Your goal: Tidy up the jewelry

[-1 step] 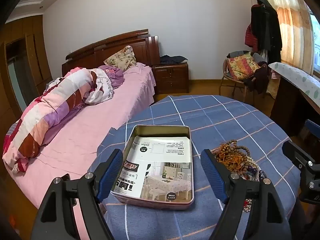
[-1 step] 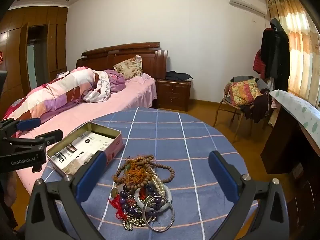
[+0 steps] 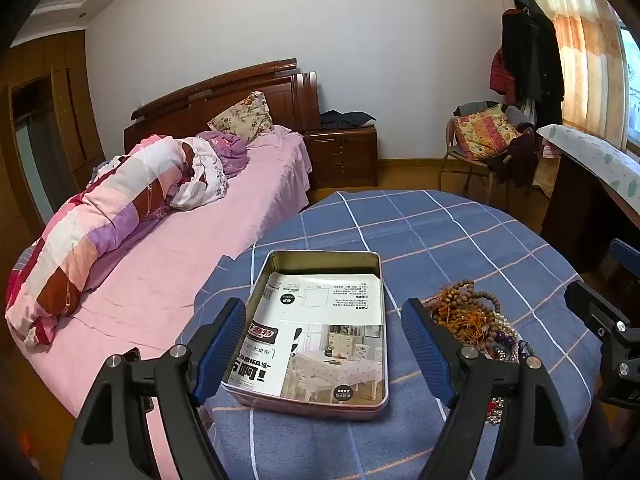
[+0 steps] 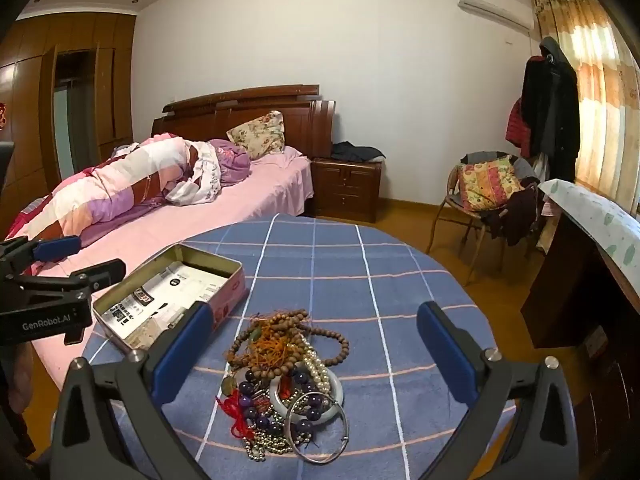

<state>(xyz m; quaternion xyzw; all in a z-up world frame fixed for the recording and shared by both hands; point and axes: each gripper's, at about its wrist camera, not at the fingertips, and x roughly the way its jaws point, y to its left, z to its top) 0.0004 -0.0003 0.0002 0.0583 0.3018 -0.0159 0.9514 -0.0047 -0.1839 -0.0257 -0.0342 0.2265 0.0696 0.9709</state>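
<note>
A tangled jewelry pile (image 4: pixel 286 372) of brown wooden beads, purple beads, pearls, a silver bangle and red cord lies on the blue checked tablecloth. It also shows in the left wrist view (image 3: pixel 474 320). An open metal tin (image 3: pixel 320 328) lined with printed paper stands left of the pile and shows in the right wrist view (image 4: pixel 172 290) too. My left gripper (image 3: pixel 324 344) is open and empty, hovering over the tin's near end. My right gripper (image 4: pixel 312 352) is open and empty above the pile, its blue fingers either side of it.
The round table (image 4: pixel 360 264) has its edge close on all sides. A pink bed (image 3: pixel 168 240) with a rolled quilt lies to the left. A chair (image 4: pixel 488 188) with cushions and clothes, a nightstand (image 4: pixel 346 186) and a desk (image 4: pixel 592 248) stand beyond.
</note>
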